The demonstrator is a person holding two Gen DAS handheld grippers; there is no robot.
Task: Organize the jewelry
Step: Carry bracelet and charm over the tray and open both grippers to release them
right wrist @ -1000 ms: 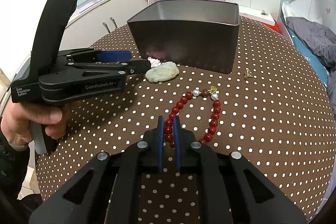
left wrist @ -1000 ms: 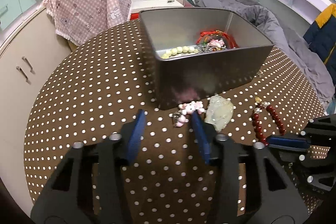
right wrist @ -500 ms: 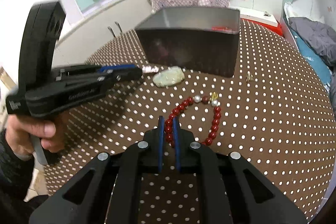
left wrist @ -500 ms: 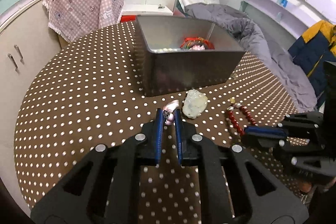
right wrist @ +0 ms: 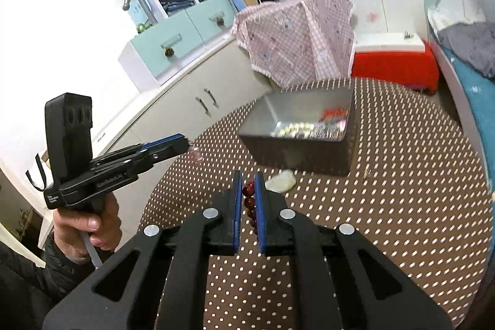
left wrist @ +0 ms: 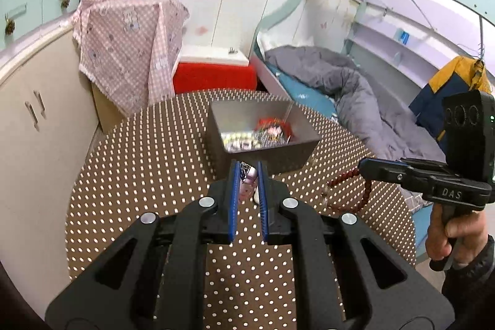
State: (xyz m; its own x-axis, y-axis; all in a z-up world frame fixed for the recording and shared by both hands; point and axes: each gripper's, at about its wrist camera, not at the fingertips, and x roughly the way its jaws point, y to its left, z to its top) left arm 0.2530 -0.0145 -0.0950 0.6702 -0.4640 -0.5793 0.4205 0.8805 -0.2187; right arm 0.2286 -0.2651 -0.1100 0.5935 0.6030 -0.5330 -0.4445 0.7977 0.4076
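Both tongs, left tongs [left wrist: 247, 172] clamped on the pink charm [left wrist: 247, 175] and right tongs [right wrist: 248, 186] on the red bead bracelet [right wrist: 249, 200], have lifted off the table [left wrist: 139, 169], ready for the metal box [left wrist: 263, 144] ahead.

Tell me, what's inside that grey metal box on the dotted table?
The metal box holds a row of pale beads and a red tangle of jewelry. The frames are blurred, so individual pieces can't be told apart, and its near wall hides part of the floor.

Two wrist fisheyes, angled down over the dotted table [left wrist: 139, 175], both sharing the metal box [right wrist: 297, 156]
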